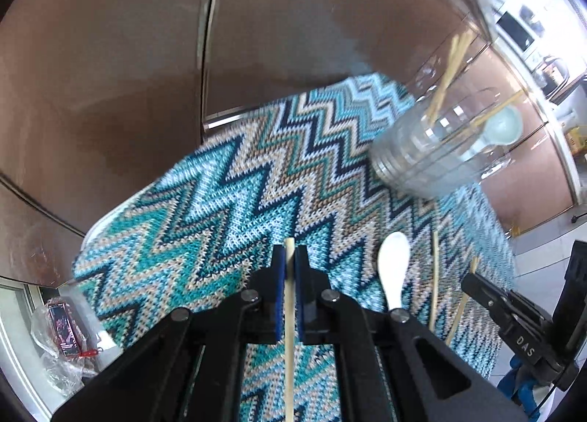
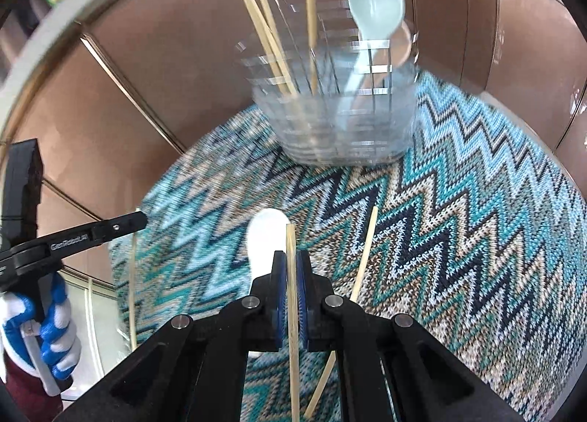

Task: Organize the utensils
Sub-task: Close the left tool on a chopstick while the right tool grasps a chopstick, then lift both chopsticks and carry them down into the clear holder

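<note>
Nearest the lens, the left gripper (image 1: 290, 268) pinches one chopstick (image 1: 290, 312) tight between its blue pads, and the right gripper (image 2: 291, 275) clamps another chopstick (image 2: 292, 312) the same way. Beneath both spreads a zigzag mat (image 1: 220, 202) on a brown table (image 1: 110, 73). On the mat's far side a clear holder (image 2: 341, 110) holds chopsticks and a pale blue spoon (image 2: 374, 7). A white spoon (image 2: 266, 238) and a loose chopstick (image 2: 363, 257) lie on the mat beside the right gripper.
</note>
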Motion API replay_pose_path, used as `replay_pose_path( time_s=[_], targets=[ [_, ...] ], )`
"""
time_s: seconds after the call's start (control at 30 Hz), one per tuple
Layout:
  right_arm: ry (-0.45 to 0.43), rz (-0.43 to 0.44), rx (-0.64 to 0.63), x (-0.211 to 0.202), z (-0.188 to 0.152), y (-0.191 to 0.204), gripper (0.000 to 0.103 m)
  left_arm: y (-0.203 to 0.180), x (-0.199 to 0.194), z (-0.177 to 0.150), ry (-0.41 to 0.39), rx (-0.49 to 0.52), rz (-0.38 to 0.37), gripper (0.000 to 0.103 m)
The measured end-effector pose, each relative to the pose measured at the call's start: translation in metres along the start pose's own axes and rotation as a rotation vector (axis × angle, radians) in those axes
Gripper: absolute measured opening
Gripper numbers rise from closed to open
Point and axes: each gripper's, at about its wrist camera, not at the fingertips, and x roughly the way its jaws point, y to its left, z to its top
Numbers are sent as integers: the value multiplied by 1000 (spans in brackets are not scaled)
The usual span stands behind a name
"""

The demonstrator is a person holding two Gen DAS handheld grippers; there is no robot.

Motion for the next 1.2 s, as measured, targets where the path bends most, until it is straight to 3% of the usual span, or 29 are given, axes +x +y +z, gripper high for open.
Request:
replay_pose_path(
  time_s=[0.57, 0.87, 1.2],
  targets=[
    [-209, -32, -55, -99, -55, 44, 6, -22, -107, -47, -305, 28, -90, 4],
    [-269, -44, -70, -127, -66, 57, 6, -27, -131, -64, -396, 16, -124, 4],
    [-319, -28, -81, -143, -59, 67, 6, -21, -132, -65, -425, -3, -140, 4]
  ],
)
